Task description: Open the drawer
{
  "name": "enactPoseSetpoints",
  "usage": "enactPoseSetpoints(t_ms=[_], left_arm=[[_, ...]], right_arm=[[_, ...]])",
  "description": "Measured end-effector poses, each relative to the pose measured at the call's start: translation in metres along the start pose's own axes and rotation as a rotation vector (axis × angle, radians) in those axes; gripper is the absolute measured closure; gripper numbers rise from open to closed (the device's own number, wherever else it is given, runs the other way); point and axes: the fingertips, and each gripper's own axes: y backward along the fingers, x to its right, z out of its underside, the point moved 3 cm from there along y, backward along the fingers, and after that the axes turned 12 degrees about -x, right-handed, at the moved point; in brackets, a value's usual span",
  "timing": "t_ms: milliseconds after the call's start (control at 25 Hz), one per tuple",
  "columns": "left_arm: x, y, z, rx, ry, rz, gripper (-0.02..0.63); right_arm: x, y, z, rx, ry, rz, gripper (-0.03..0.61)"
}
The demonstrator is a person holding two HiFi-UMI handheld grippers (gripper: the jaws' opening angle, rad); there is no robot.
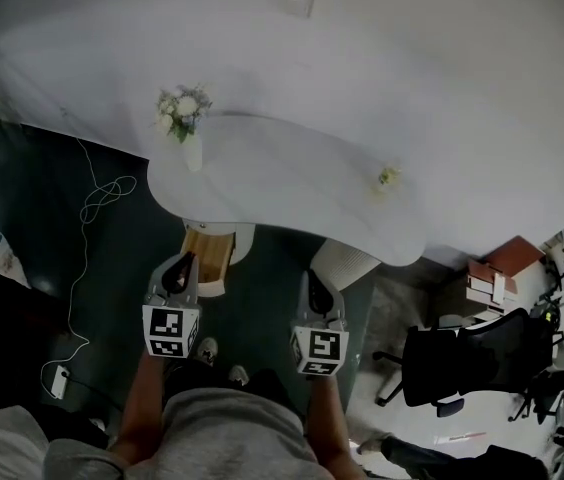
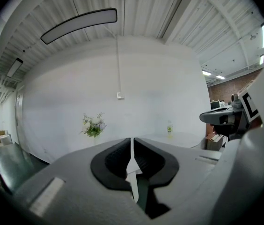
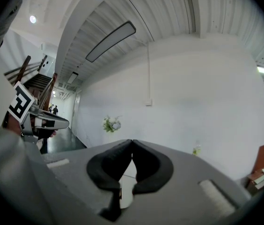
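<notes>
The small drawer with a wood-brown inside and a white front (image 1: pixel 208 256) sits under the near edge of the curvy white table (image 1: pixel 282 178). I think it is pulled out a little, but from above I can't be sure. My left gripper (image 1: pixel 183 262) is just beside it, jaws almost together with nothing between them. My right gripper (image 1: pixel 314 284) is further right, pinched closed and empty.

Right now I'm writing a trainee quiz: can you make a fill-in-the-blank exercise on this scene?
The left gripper and the right gripper are both ___, holding nothing.
In the head view, the flowers stand at the table's ___ end.
The office chair is ___ in colour.
Missing words: shut; left; black.
</notes>
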Motion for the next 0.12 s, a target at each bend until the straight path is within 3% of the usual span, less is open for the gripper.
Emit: enactPoseSetpoints(t_ms=[120], left_arm=[[0.0002,0.0020,-0.0006,0.003,-0.011,-0.002,0.584]], right_arm=[[-0.0035,0.0019,-0.0032,0.006,0.002,-0.006,0.575]])
